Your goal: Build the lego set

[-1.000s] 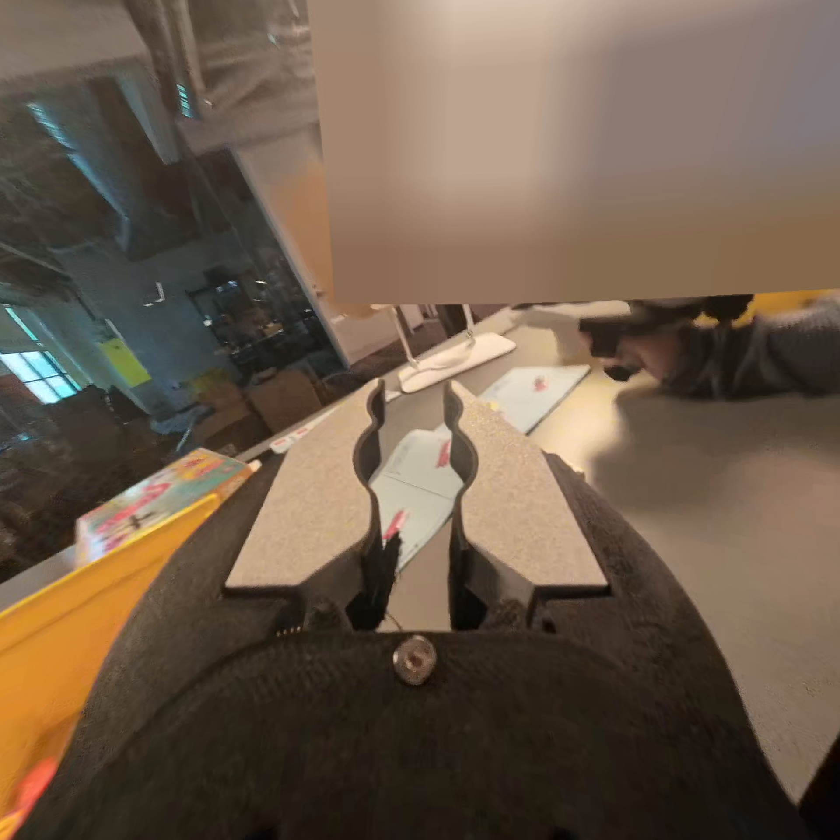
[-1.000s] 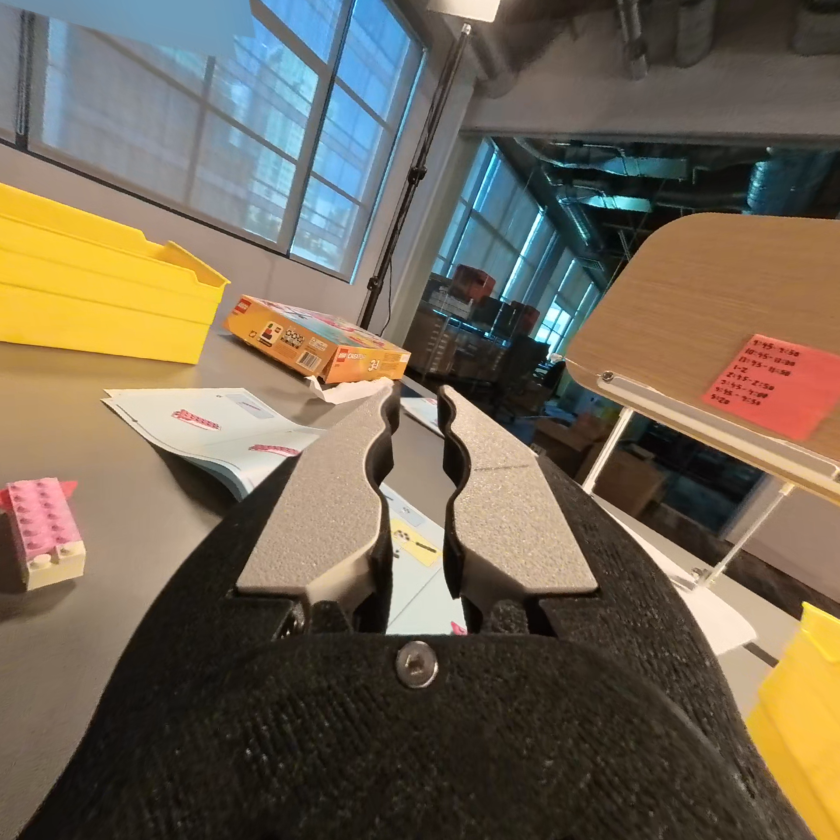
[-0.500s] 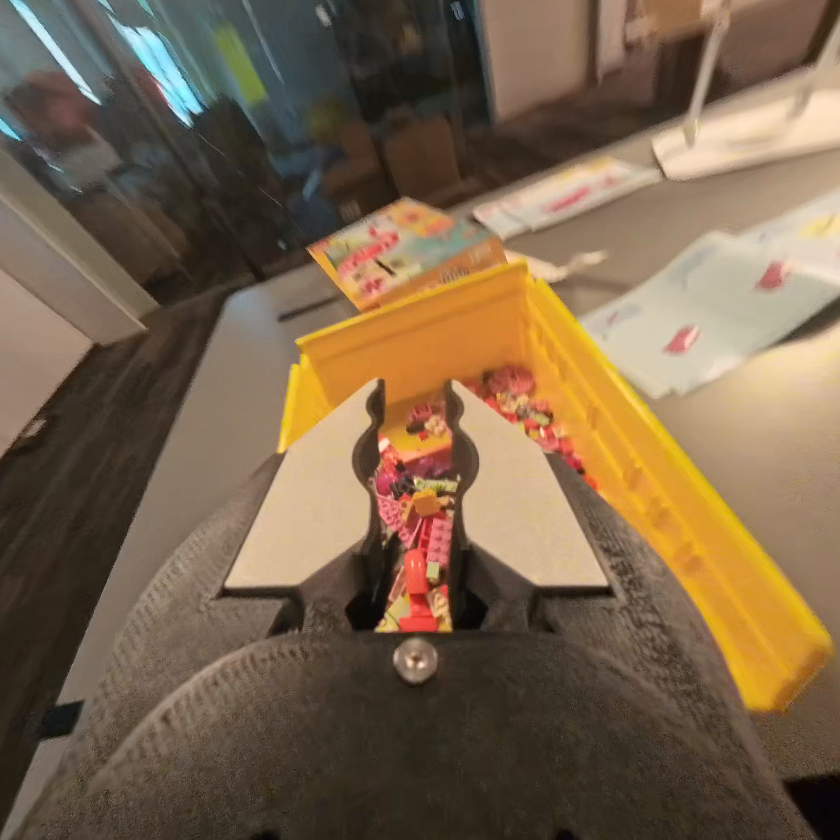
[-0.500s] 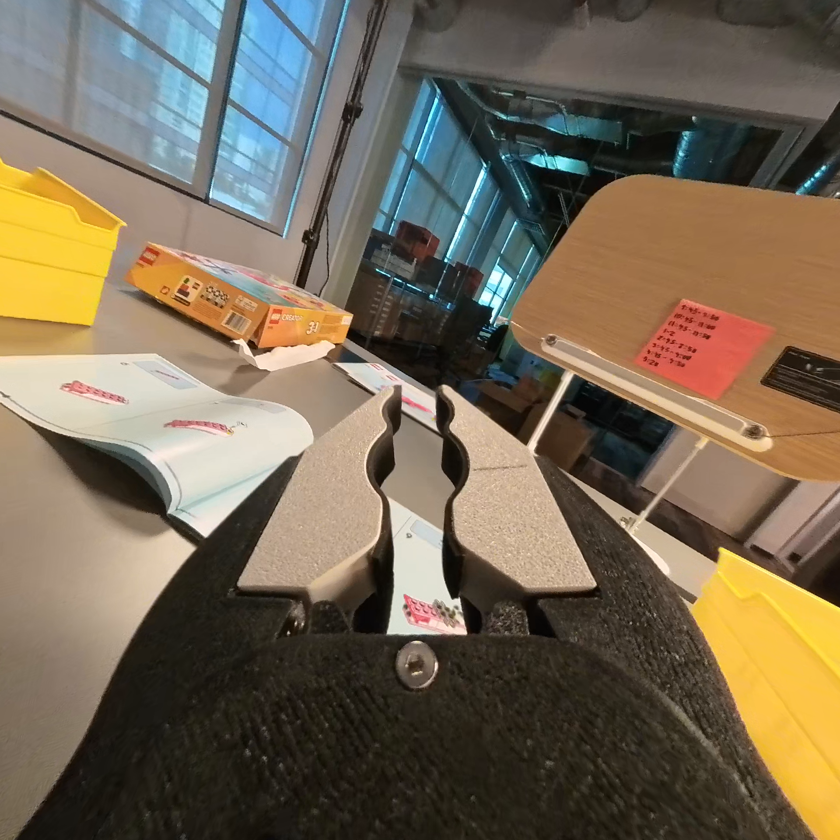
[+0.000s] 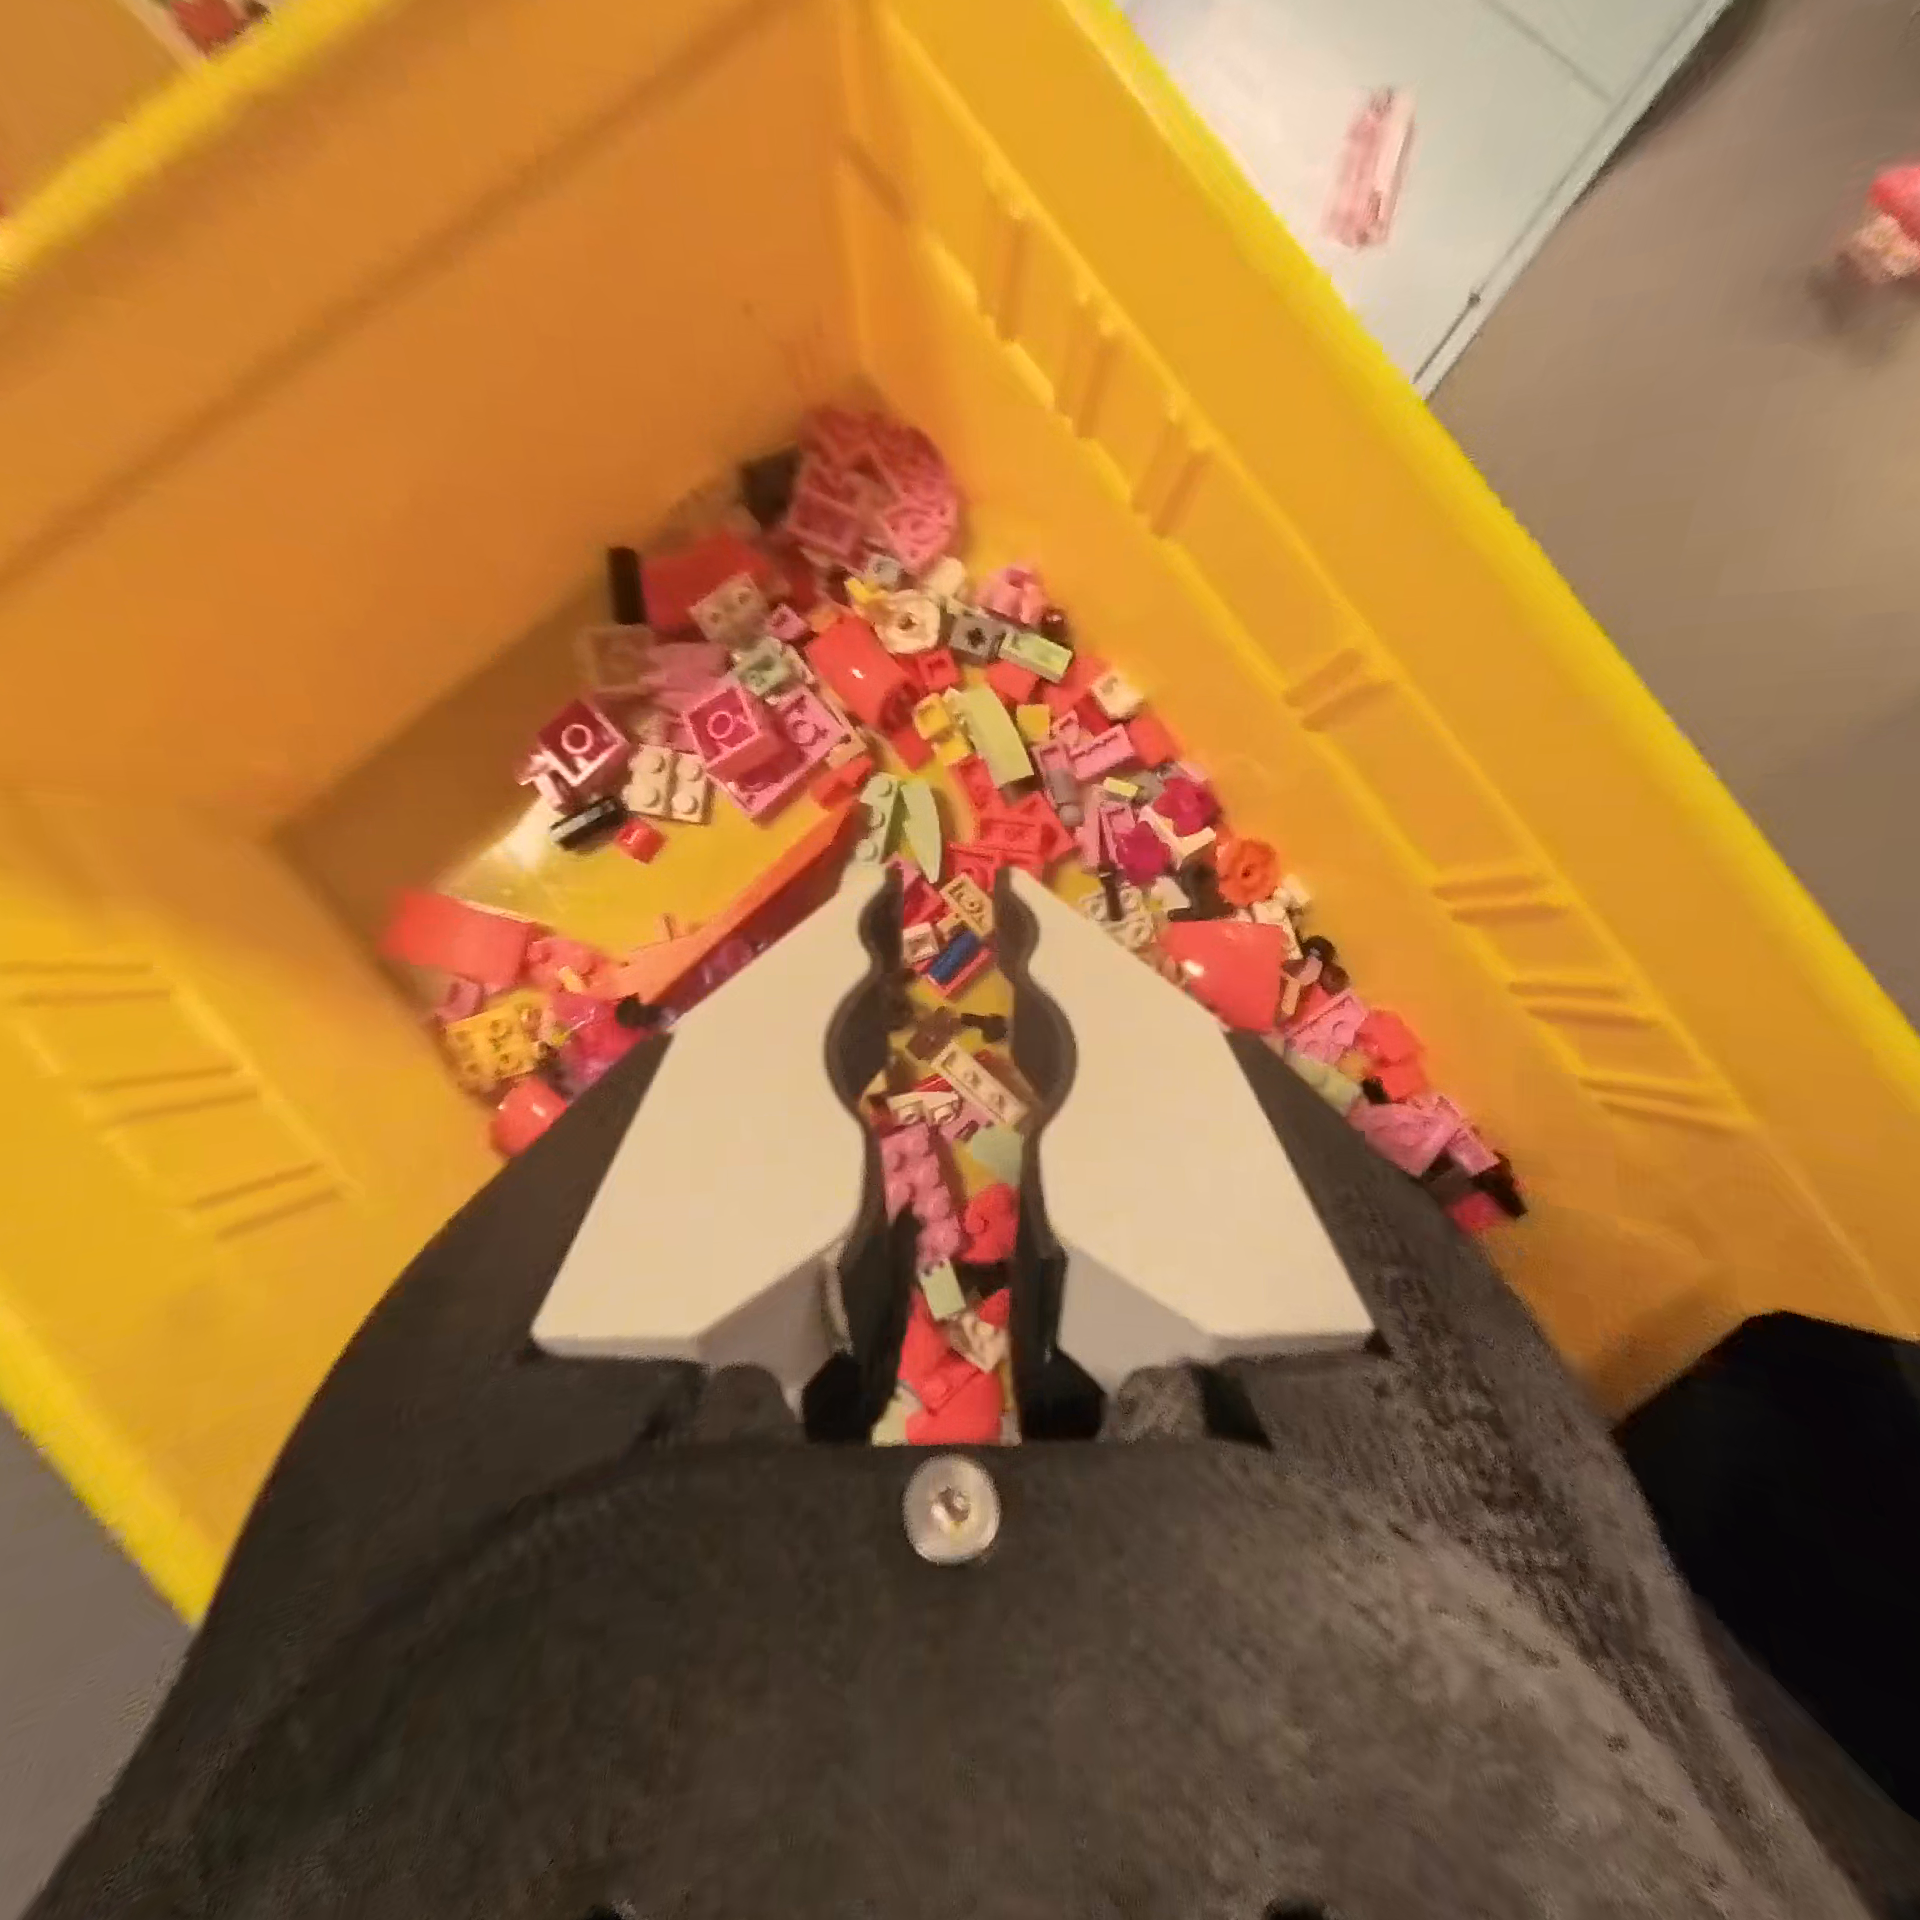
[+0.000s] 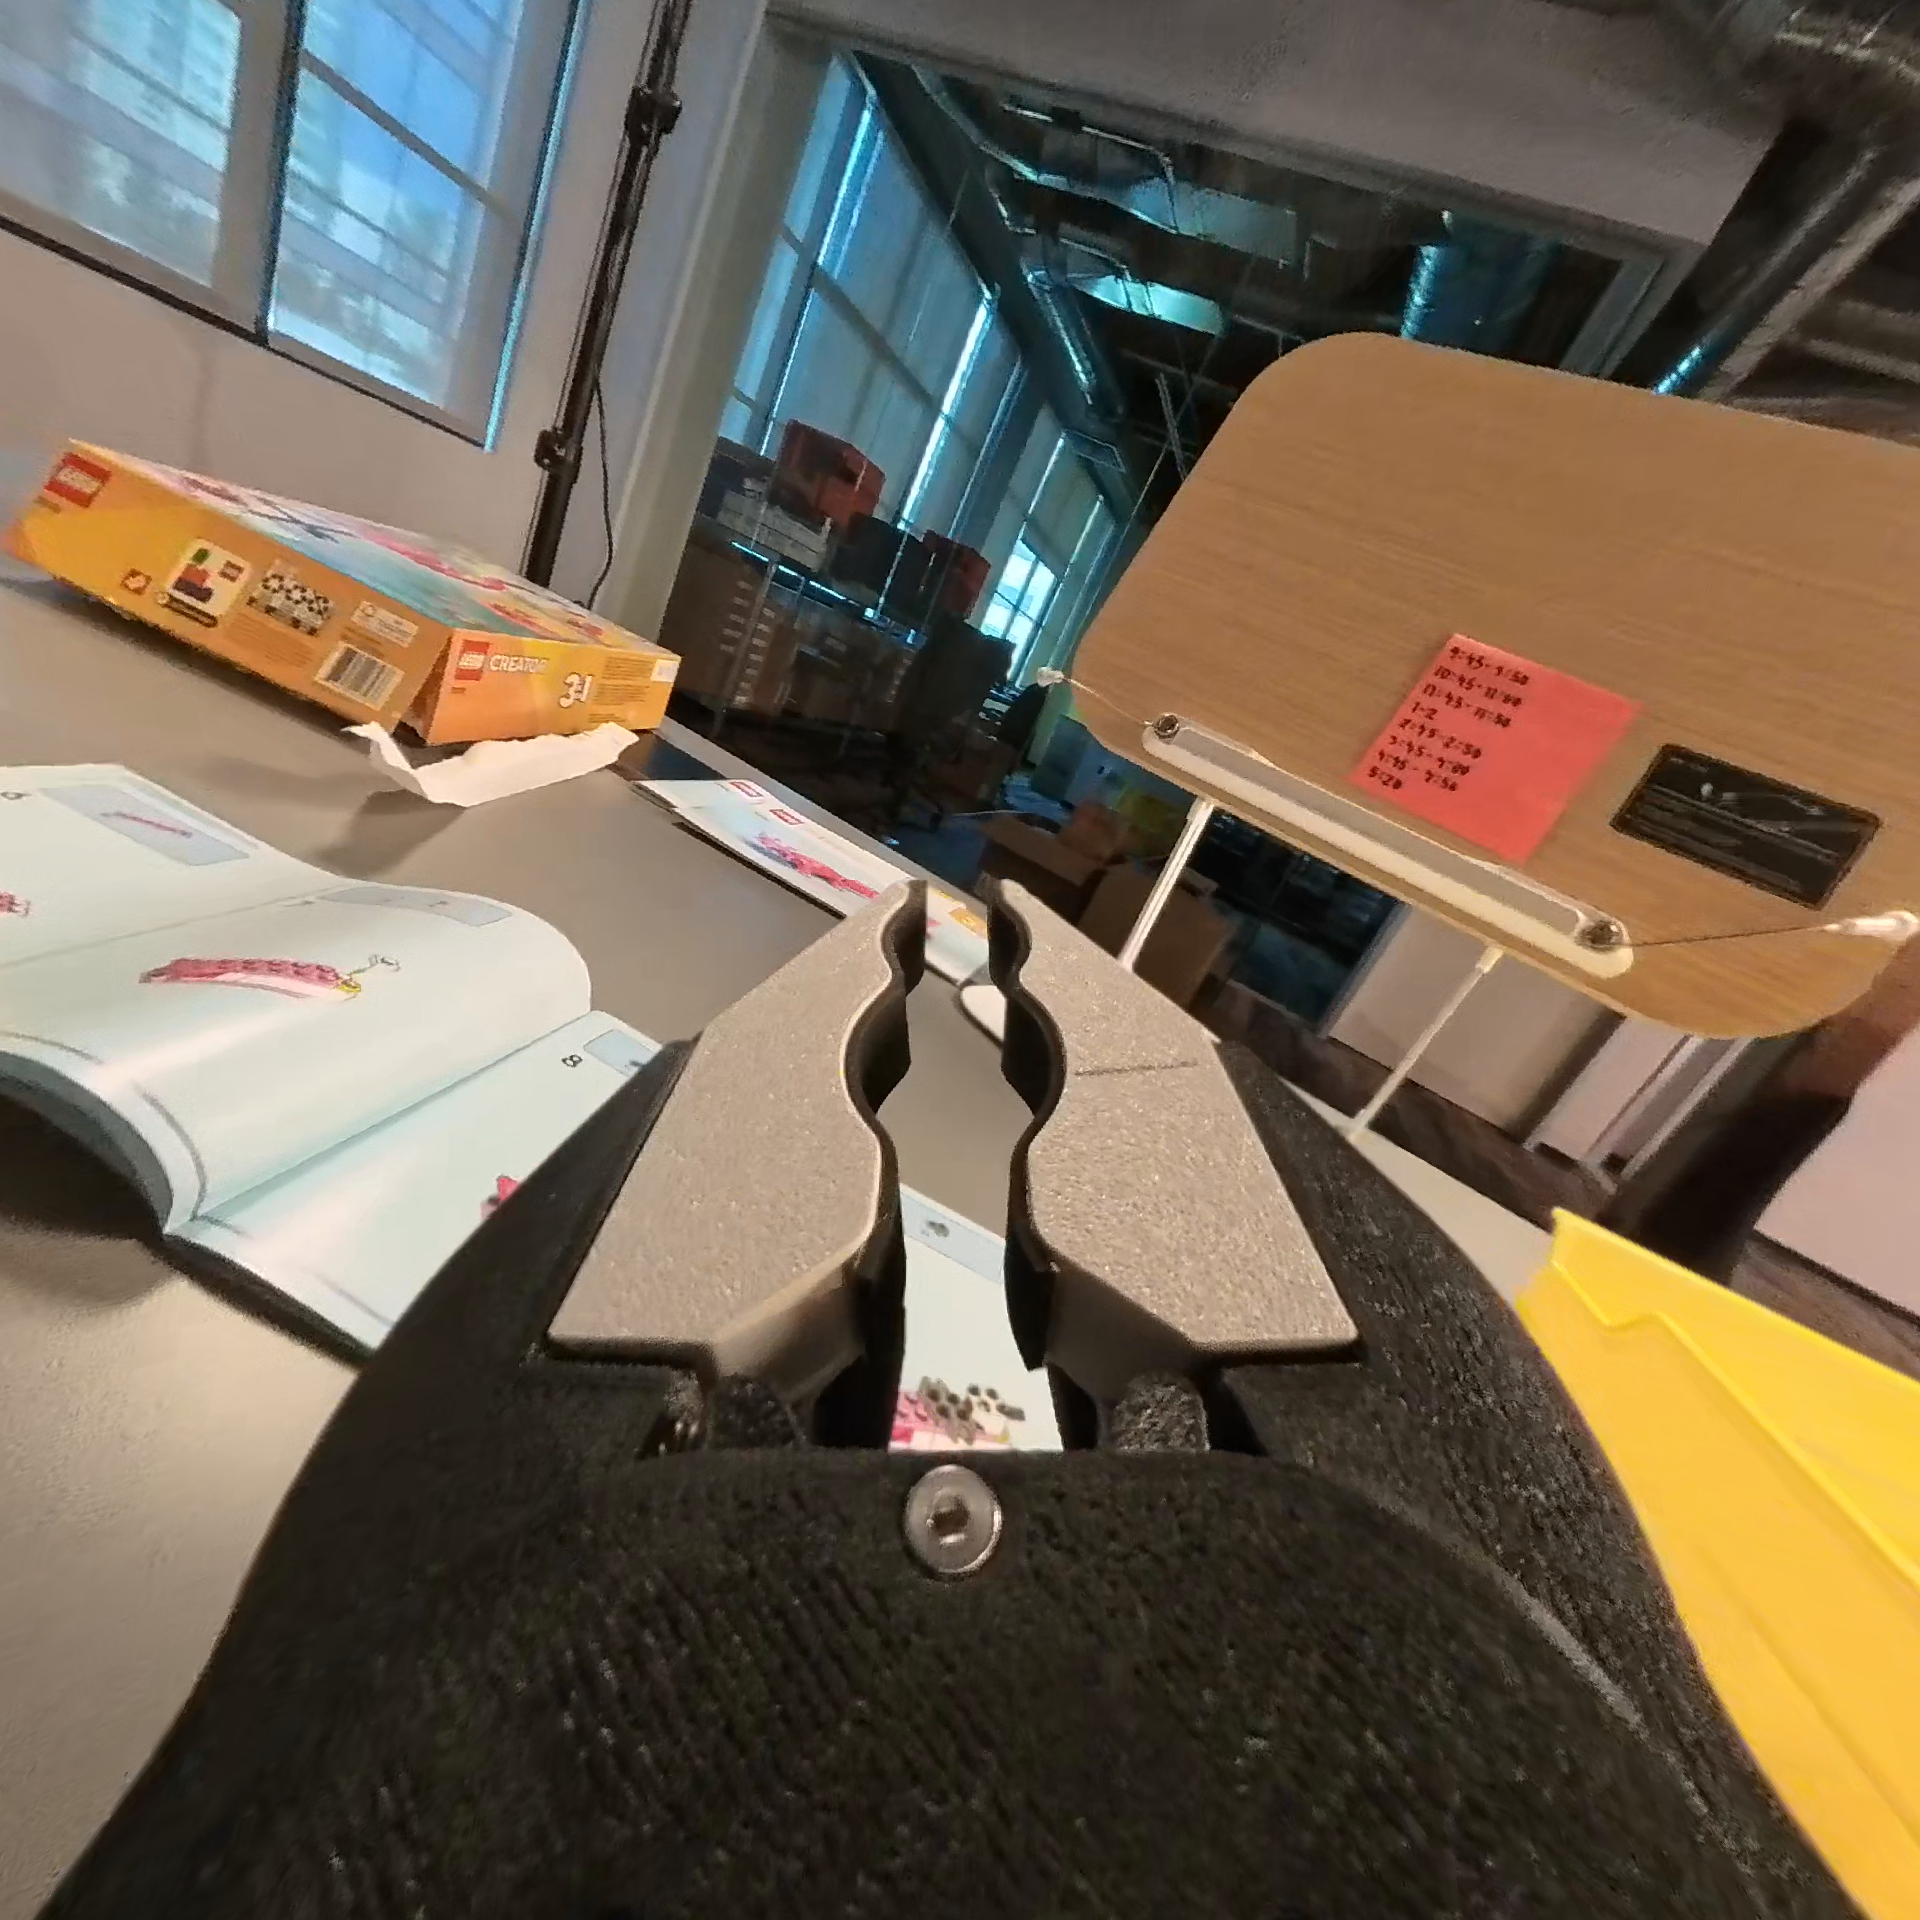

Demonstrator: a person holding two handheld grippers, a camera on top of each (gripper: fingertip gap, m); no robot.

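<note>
- Yellow bin (image 5: 260, 436), left wrist view: the left gripper (image 5: 943, 883) hangs over the bricks (image 5: 831, 707), jaws slightly apart with nothing between them. A good pick, I judge, needs the tips lined up on one loose brick clear of the heap.
- Right wrist view: the right gripper (image 6: 956, 899) hovers above the table (image 6: 623, 883), jaws narrowly parted and bare, near the booklet (image 6: 260, 997); best kept off the pages.
</note>
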